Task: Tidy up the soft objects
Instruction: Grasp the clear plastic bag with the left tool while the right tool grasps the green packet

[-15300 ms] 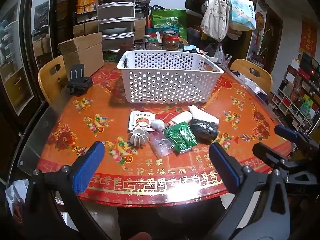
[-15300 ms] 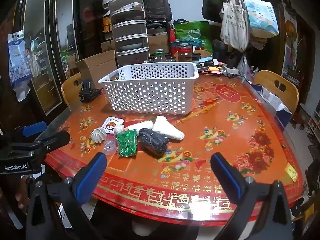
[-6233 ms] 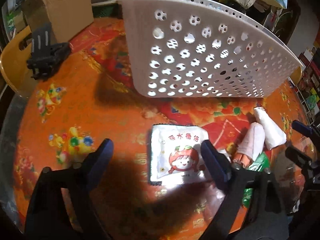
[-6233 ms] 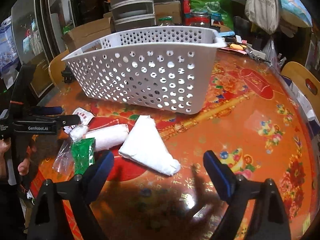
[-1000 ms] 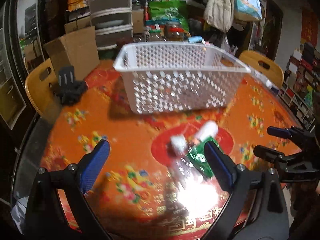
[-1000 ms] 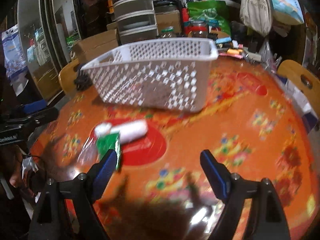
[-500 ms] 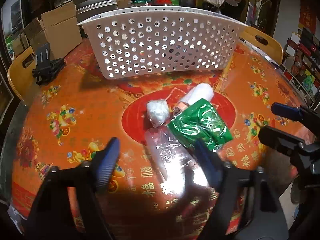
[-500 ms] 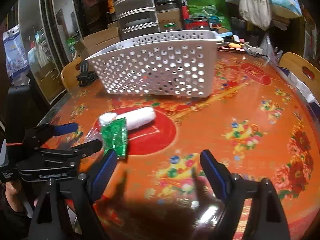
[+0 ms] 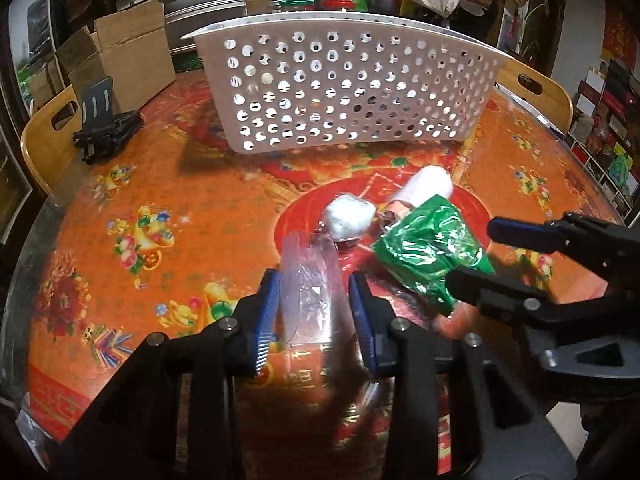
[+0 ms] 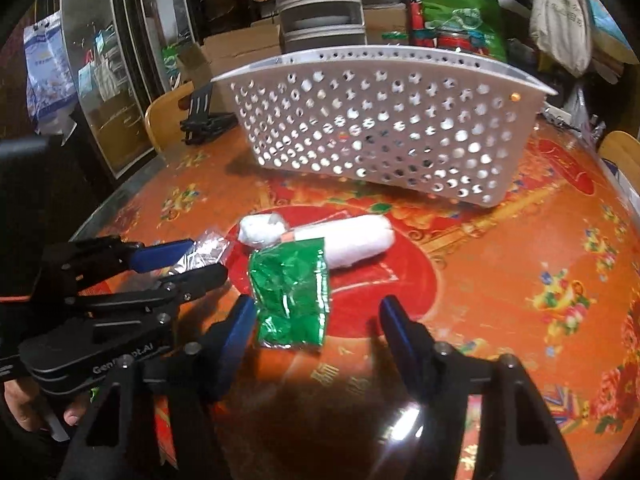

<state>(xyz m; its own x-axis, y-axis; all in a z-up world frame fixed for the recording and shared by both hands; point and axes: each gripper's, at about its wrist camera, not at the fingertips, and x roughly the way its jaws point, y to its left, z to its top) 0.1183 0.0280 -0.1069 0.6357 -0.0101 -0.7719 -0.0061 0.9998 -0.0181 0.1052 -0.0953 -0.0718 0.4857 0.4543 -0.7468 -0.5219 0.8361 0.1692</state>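
Observation:
My left gripper [image 9: 314, 312] is shut on a clear plastic bag [image 9: 310, 280] low over the table; it also shows in the right wrist view [image 10: 188, 258], with the bag [image 10: 204, 250] between its fingers. My right gripper [image 10: 316, 334] is open around a green foil packet [image 10: 290, 296], which also shows in the left wrist view [image 9: 428, 250]. A white roll [image 10: 348, 240] and a small white wad [image 10: 260, 230] lie just behind the packet. The white perforated basket [image 9: 348, 92] stands beyond them.
The round table [image 9: 160, 184] has a red and orange patterned cloth. A black folding stand [image 9: 104, 128], a cardboard box [image 9: 120, 52] and wooden chairs [image 9: 536, 88] surround it. Stacked drawers and bags crowd the back.
My left gripper has closed from wide open onto the clear plastic bag. My right gripper has moved forward and down, its fingers now on either side of the green packet.

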